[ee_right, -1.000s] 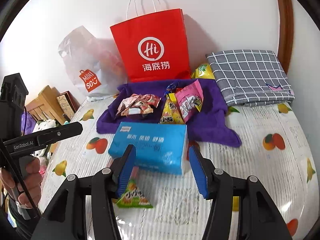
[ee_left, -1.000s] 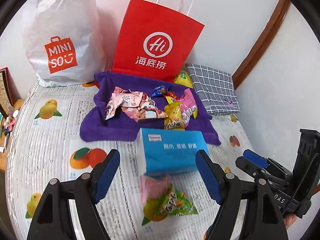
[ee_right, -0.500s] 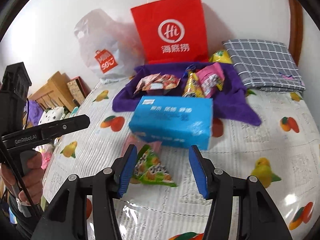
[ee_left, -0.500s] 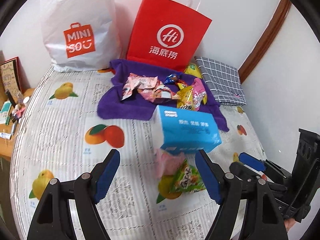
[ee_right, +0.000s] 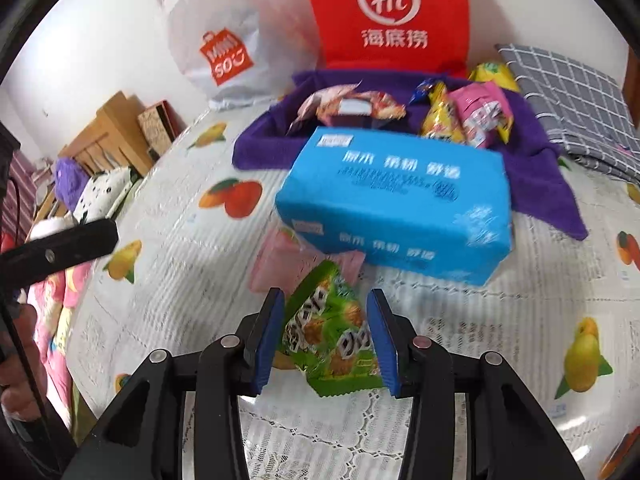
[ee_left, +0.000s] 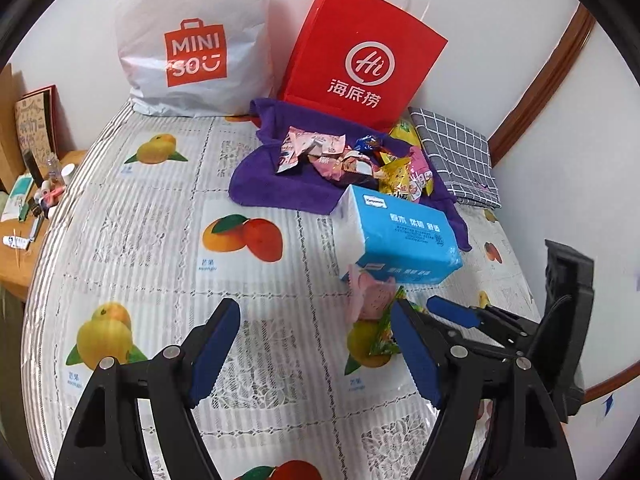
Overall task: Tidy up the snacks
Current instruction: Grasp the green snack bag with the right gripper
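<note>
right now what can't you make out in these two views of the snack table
- Pink flat packet, right wrist view: partly under the blue tissue pack and green triangular snack bag; its print is blurred.
- Green bag, left wrist view: mostly behind the left gripper finger.
- Right gripper: whether the pads touch the bag.
- Red paper bag: top cut off by the right wrist view's edge.
- White plastic bag: contents hidden.

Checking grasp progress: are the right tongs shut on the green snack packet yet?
Not yet. The right tongs are open, their pads flanking the green snack packet with gaps visible.
</note>
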Demonstrator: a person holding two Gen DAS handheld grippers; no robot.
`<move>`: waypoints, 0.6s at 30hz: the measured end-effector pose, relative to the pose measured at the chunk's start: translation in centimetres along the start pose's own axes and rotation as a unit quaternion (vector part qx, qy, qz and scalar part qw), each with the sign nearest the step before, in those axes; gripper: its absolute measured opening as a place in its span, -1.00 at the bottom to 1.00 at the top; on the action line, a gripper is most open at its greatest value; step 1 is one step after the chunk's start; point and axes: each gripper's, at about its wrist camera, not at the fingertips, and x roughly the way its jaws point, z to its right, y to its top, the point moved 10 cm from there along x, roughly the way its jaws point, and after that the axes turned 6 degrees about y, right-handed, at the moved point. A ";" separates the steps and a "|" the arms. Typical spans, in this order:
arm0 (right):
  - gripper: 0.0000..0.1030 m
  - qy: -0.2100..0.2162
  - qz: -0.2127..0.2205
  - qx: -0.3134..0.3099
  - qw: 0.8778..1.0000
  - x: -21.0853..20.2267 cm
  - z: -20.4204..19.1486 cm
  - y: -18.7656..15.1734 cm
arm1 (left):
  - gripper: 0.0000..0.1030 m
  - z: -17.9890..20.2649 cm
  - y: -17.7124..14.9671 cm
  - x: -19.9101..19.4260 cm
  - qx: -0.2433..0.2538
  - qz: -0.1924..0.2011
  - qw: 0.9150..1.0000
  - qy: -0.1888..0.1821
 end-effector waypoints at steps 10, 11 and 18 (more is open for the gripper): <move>0.10 -0.033 -0.011 -0.045 0.998 2.1 -0.2 -2.0 | 0.46 -0.5 -1.0 0.6 -0.006 -0.011 1.000 -0.008; 0.10 -0.032 -0.009 -0.045 0.998 2.1 -0.1 -2.0 | 0.46 -0.5 -1.0 0.6 -0.006 -0.011 1.000 -0.009; 0.25 -0.016 -0.021 -0.055 0.998 2.4 0.3 -3.5 | 0.46 -0.4 -1.6 1.2 -0.007 -0.018 1.000 -0.008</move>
